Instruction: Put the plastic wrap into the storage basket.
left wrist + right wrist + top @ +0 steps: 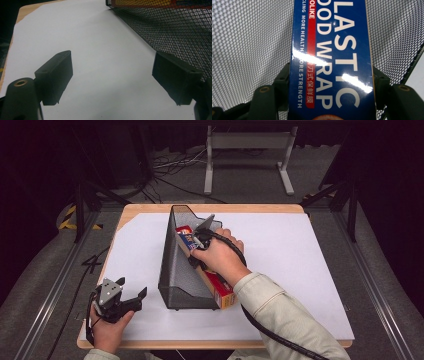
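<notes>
A long plastic wrap box (215, 282), blue, red and orange, lies slanted inside a black mesh file holder (176, 270) on the white sheet. My right gripper (199, 241) is shut on the box near its far end, inside the holder. The right gripper view has the blue face of the box (332, 57) clamped between both jaws, mesh behind it. Near the table's front left corner my left gripper (131, 292) stands open, left of the holder. Its view has bare white sheet between the jaws (112, 80) and the holder's mesh wall (175, 32) at right.
A white sheet (295, 255) covers most of the wooden table (150, 208). Beyond the table stand a grey metal frame (247, 155), floor cables and black stand legs. The right gripper's cable (270, 332) trails along the sleeve.
</notes>
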`<state>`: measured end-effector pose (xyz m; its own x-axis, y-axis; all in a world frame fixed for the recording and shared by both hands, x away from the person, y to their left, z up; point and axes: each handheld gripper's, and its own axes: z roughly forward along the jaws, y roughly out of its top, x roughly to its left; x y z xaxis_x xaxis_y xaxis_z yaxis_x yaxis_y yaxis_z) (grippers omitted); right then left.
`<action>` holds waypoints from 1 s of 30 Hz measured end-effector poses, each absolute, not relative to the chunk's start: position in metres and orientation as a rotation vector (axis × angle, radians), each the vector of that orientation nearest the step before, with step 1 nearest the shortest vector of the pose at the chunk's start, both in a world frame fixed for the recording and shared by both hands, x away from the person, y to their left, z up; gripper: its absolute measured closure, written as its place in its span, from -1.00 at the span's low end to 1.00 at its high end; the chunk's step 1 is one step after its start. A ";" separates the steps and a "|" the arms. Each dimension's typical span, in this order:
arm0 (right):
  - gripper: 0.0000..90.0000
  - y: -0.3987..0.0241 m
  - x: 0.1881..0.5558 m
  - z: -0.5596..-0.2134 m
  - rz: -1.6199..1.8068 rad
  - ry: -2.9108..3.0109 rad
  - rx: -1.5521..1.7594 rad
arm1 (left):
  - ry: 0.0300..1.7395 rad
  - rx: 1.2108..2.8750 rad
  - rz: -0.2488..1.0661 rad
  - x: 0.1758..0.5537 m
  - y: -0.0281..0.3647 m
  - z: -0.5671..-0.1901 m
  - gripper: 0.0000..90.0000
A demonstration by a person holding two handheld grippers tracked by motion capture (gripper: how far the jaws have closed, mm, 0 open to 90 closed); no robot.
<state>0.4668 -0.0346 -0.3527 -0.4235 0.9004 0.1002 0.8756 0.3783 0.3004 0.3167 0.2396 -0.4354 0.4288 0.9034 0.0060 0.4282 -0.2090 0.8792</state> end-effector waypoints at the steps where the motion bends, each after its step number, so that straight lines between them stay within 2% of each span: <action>1: -0.19 -0.035 0.467 -0.353 0.476 2.541 1.641 | 1.142 1.811 0.686 0.317 0.239 -0.435 -0.61; 17: -0.52 -0.047 0.469 -0.343 0.678 2.516 1.561 | 1.142 1.819 0.683 0.318 0.238 -0.437 -0.62; 30: -0.58 -0.066 0.456 -0.316 0.897 2.475 1.441 | 1.148 1.818 0.676 0.318 0.239 -0.438 -0.62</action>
<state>0.4559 -0.0664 -0.3156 -0.5313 0.8299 0.1702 0.7462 0.3633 0.5579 0.3177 0.2394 -0.4375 0.4302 0.9027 -0.0001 0.4374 -0.2083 0.8748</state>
